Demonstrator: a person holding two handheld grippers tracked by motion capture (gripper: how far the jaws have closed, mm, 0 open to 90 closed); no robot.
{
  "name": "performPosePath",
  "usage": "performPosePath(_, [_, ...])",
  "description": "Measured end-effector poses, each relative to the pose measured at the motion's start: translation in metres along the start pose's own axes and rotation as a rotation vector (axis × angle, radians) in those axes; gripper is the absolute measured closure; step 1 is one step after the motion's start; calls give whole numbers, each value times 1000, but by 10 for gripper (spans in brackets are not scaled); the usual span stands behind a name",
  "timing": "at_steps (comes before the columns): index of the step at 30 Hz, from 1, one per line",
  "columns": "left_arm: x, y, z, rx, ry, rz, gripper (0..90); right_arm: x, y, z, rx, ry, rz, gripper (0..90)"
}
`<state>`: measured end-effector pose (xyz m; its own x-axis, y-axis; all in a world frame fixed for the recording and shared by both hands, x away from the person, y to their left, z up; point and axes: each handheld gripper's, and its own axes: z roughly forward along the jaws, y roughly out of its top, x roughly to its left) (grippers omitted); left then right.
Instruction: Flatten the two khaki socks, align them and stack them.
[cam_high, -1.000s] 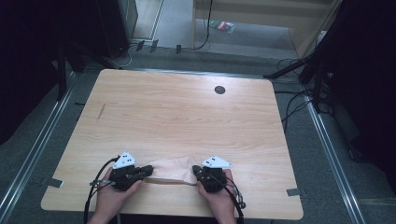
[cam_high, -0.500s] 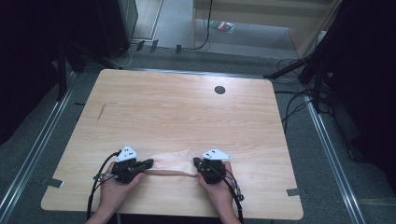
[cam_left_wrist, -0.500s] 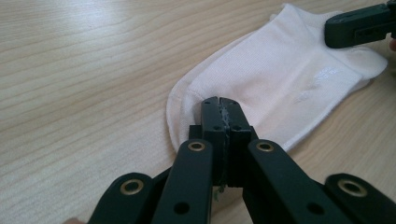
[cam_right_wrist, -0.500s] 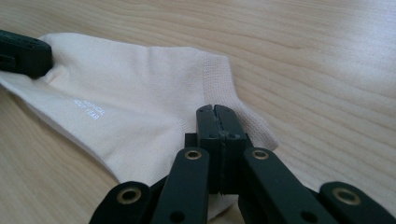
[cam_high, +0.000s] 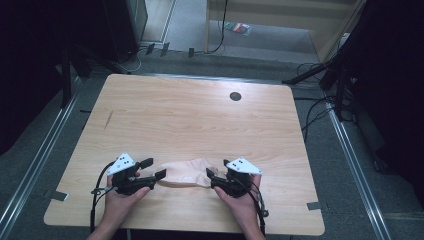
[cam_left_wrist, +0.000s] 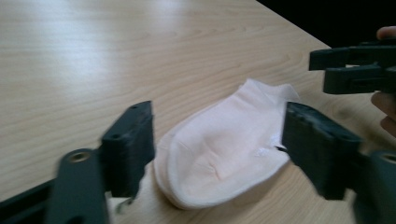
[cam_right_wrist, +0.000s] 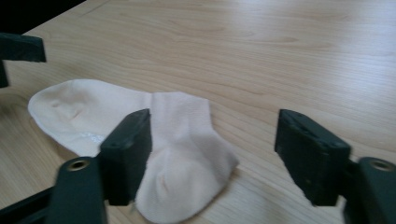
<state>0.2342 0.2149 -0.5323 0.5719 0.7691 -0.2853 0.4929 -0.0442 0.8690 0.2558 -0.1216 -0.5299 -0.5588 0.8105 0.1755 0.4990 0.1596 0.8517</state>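
Note:
A pale pink sock (cam_high: 187, 172) lies flat on the wooden table (cam_high: 200, 115) near its front edge, between my two grippers. My left gripper (cam_high: 152, 168) points at its left end. Its jaws have just been opening and stand wide, with the sock's (cam_left_wrist: 233, 126) toe end between them, untouched by the pads. My right gripper (cam_high: 217, 168) faces the other end. Its jaws have also just been opening, and the sock (cam_right_wrist: 93, 116) lies beside and partly inside the left jaw, loose. The right gripper (cam_left_wrist: 355, 70) appears beyond the sock in the left gripper view.
A small dark round hole (cam_high: 235, 96) sits at the table's far right. Cables (cam_high: 315, 107) and dark stands (cam_high: 345, 70) lie on the floor to the right. A metal rail (cam_high: 35, 165) runs along the floor on the left.
Earlier the sock was pulled taut into a thin strip between both shut grippers. Both jaws have since opened, and the sock now lies slack and wider on the table.

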Motion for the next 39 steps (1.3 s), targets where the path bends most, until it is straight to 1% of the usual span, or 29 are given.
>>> performPosePath(1, [2, 1, -3, -5, 11, -2, 171, -2, 0, -3, -6, -15, -1, 195])
performPosePath(2, [2, 1, -3, -5, 11, -2, 139, -4, 1, -6, -6, -24, 11, 157])
performPosePath(3, [7, 1, -8, -13, 16, -13, 127, -5, 1, -8, -9, -30, 18, 130])
performPosePath(4, [10, 0, -12, -24, 24, -20, 121, -8, 2, -11, -12, -40, 29, 129])
performPosePath(5, [12, -1, -15, -27, 29, -24, 114, -9, 1, -14, -12, -74, 34, 129])
performPosePath(7, [18, -2, -21, -33, 54, -25, 99, -14, 0, -19, -7, -117, 30, 128])
performPosePath(8, [22, -3, -23, -39, 68, -34, 82, -17, 0, -21, -5, -121, 36, 126])
performPosePath(9, [25, -3, -25, -44, 69, -40, 75, -22, -1, -24, -6, -117, 47, 116])
performPosePath(10, [28, -4, -27, -45, 66, -47, 60, -25, -1, -26, -7, -113, 59, 97])
performPosePath(11, [33, -5, -30, -47, 58, -56, 8, -30, -2, -28, -8, -111, 72, 78])
performPosePath(12, [35, -5, -31, -51, 59, -62, 0, -36, -3, -32, -12, -112, 91, 76])
performPosePath(14, [40, -6, -34, -49, 77, -70, 0, -43, -4, -37, -14, -122, 101, 72])
performPosePath(15, [41, -6, -35, -48, 91, -66, 0, -46, -5, -39, -14, -132, 104, 68])
performPosePath(16, [43, -7, -37, -39, 100, -54, 0, -50, -6, -42, -15, -139, 103, 61])
performPosePath(17, [44, -8, -37, -35, 112, -54, 0, -54, -8, -46, -17, -145, 103, 53])
performPosePath(18, [45, -9, -39, -32, 120, -51, 0, -58, -9, -48, -18, -148, 100, 49])
performPosePath(19, [47, -9, -40, -29, 117, -48, 0, -61, -11, -51, -17, -153, 103, 45])
performPosePath(21, [49, -11, -43, -23, 137, -50, 0, -67, -14, -55, -16, -166, 109, 43])
performPosePath(23, [54, -13, -47, -12, 148, -48, 0, -74, -17, -60, -18, -182, 106, 42])
performPosePath(25, [58, -15, -51, -10, 166, -54, 0, -79, -19, -63, -16, -197, 114, 41])
performPosePath(30, [69, -19, -62, -14, 209, -75, 0, -92, -25, -74, -9, -231, 110, 41])
performPosePath(33, [76, -21, -70, -15, 237, -86, 0, -100, -31, -82, -5, -252, 120, 41])
performPosePath(34, [78, -21, -72, -10, 249, -89, 0, -103, -33, -85, -1, -259, 130, 41])
performPosePath(39, [86, -24, -80, -6, 290, -87, 0, -117, -42, -98, 3, -292, 160, 41])
